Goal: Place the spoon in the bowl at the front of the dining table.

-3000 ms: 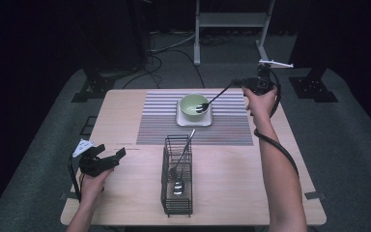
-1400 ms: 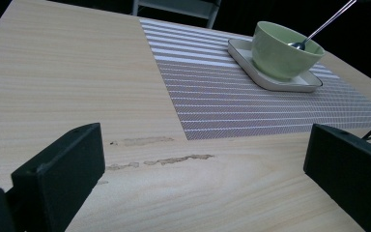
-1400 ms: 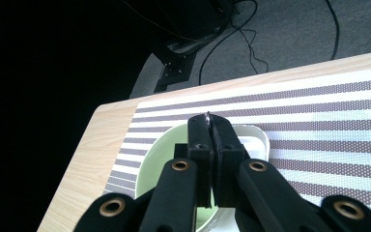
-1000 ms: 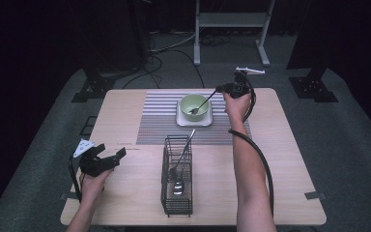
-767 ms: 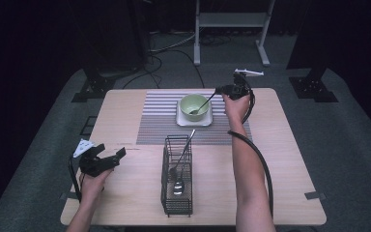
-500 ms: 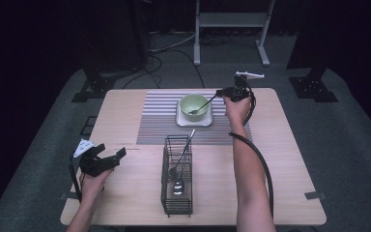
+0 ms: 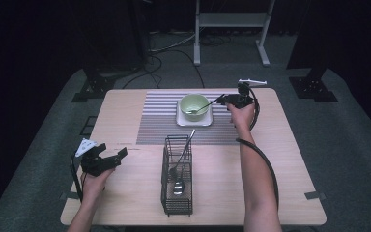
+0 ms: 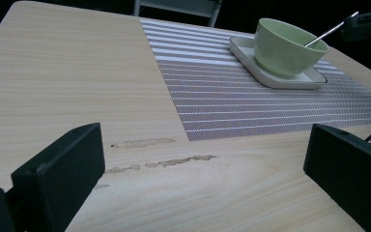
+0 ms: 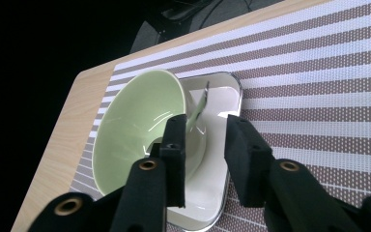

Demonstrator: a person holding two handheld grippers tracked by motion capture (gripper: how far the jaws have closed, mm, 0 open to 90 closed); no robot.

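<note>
Right tool: jaws have just been opening, parted now, spoon handle between them, seemingly loose of the pads. Spoon's head rests in the green bowl on a white plate, on the striped mat. Left tool open, empty, over bare worktop near the wire basket.

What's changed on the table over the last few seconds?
The right gripper carried the spoon leftward and lower, so its head now lies in the green bowl. Its jaws have just been opening, and the handle stands loose between them in the right gripper view. The left gripper, the wire caddy, the bowl and its white tray stayed put.
</note>
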